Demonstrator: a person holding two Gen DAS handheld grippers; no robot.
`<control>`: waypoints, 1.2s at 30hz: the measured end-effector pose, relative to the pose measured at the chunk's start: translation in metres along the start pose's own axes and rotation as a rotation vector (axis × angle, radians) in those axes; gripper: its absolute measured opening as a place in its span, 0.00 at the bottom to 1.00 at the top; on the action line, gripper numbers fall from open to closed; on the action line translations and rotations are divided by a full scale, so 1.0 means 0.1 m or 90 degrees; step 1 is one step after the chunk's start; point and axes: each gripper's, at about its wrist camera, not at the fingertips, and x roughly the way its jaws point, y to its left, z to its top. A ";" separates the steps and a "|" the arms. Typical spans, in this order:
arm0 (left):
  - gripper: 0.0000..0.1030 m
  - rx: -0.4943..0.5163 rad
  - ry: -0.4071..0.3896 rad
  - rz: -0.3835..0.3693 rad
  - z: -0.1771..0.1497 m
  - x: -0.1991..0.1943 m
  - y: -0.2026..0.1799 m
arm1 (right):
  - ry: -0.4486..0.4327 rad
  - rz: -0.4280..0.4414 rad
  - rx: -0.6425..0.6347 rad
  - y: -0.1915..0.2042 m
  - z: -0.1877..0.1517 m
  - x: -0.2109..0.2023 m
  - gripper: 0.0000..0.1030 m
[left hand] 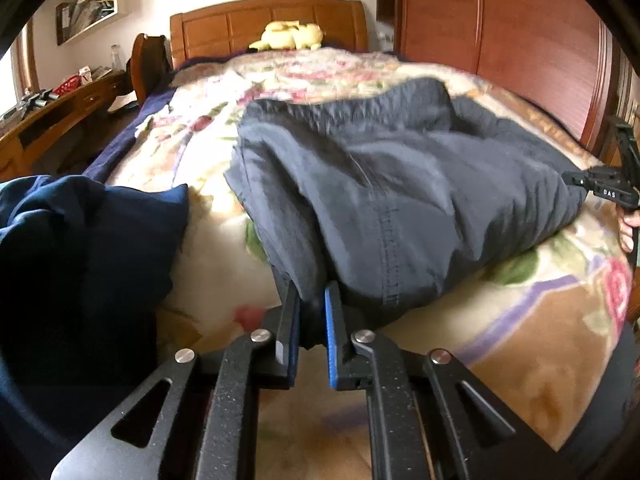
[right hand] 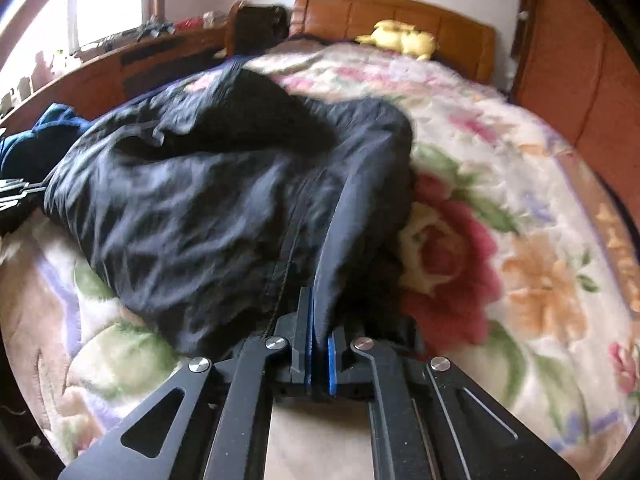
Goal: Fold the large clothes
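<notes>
Dark grey trousers (left hand: 400, 184) lay bunched on the floral bedspread (left hand: 520, 320). I had my left hand-held gripper (left hand: 312, 296) pinched on one near edge and my right hand-held gripper (right hand: 320, 320) clamped on the other, probably to lift and spread them for folding.

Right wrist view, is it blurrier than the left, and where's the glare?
Right wrist view: motion smear across the dark grey crumpled garment and floral blanket, with a blown-out window top left. Left wrist view: sharper on the garment, soft at the far edge; both are fisheye-bowed with dark corners.
</notes>
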 end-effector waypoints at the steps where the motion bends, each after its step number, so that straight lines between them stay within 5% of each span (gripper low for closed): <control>1: 0.10 -0.001 -0.004 -0.006 -0.01 -0.06 0.00 | -0.006 0.000 0.006 -0.03 -0.01 -0.08 0.04; 15: 0.17 -0.019 -0.003 -0.043 -0.39 -0.70 -0.19 | 0.014 -0.002 0.016 -0.05 -0.31 -0.77 0.05; 19: 0.31 -0.042 -0.032 -0.052 -0.34 -0.85 -0.17 | -0.006 -0.018 0.019 -0.02 -0.23 -0.95 0.15; 21: 0.34 -0.042 -0.054 -0.049 -0.28 -0.95 -0.17 | -0.028 -0.027 0.009 0.04 -0.20 -1.07 0.31; 23: 0.39 -0.045 -0.076 -0.036 -0.20 -0.99 -0.17 | -0.048 -0.012 0.005 0.11 -0.13 -1.13 0.56; 24: 0.39 -0.049 -0.084 -0.032 -0.16 -0.99 -0.16 | -0.054 0.005 0.004 0.15 -0.09 -1.14 0.59; 36: 0.42 -0.041 -0.135 -0.014 0.31 -0.77 -0.33 | -0.070 0.089 -0.094 0.65 0.87 -0.41 0.63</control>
